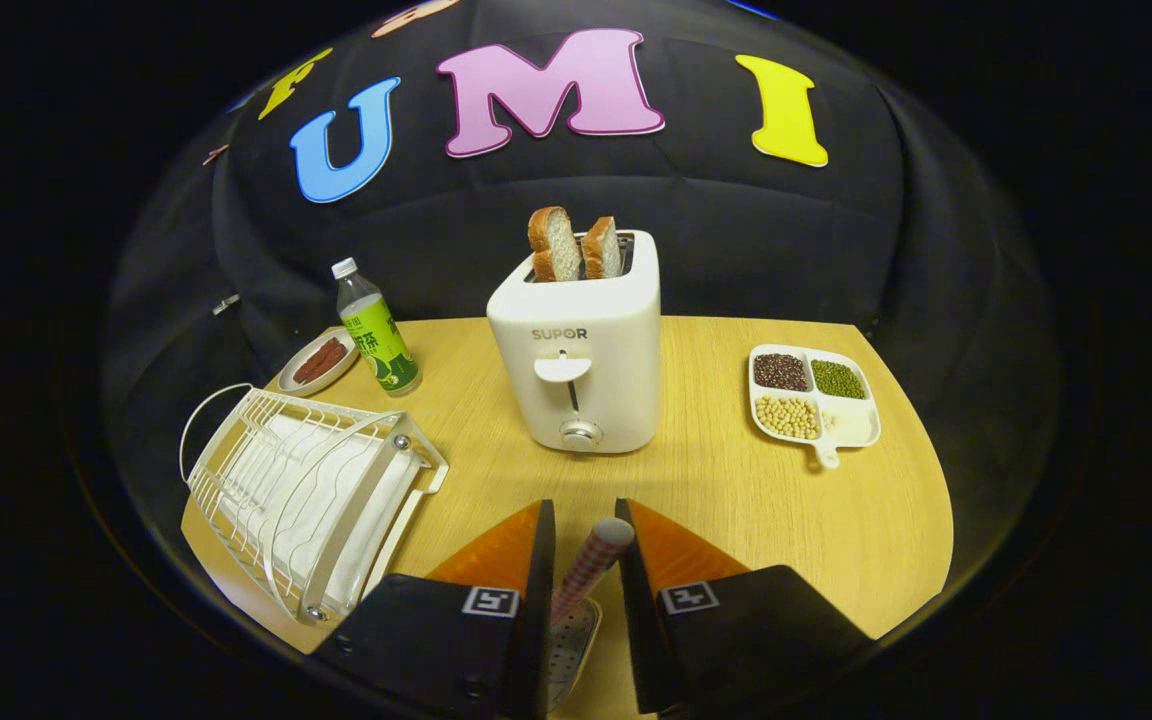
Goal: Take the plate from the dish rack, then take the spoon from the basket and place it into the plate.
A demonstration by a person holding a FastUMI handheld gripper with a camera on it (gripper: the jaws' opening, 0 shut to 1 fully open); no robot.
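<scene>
Gripper view, from the claw outward. Claw (584, 540) narrow, both fingers set close on either side of a checked handle (588, 568) that rises between them with its rounded end just above the fingertips. Whether both fingers actually press on the handle cannot be told for certain, though the gap looks closed onto it. Below the handle, low between the fingers, a perforated metal basket (574, 650) shows in part; the handle appears to be the spoon's, its bowl hidden.

Wooden tabletop (736, 500) carries everything. Dish rack (306, 490), white wire, sits at the near left corner, just left of the left finger, tilted across the corner with white sheet-like shapes behind its bars; whether one of these is the plate cannot be told.

Toaster (576, 345), white, stands mid-table straight beyond the fingers, two slices of bread (574, 245) upright in its slots.

Bottle (376, 330), green label and white cap, stands near the far left edge, left of the toaster. Small dish (316, 362) with dark reddish strips lies just beside the bottle, at the far left corner.

Divided tray (816, 395) of beans lies toward the right edge, well apart from the toaster, its short handle toward the near side.
</scene>
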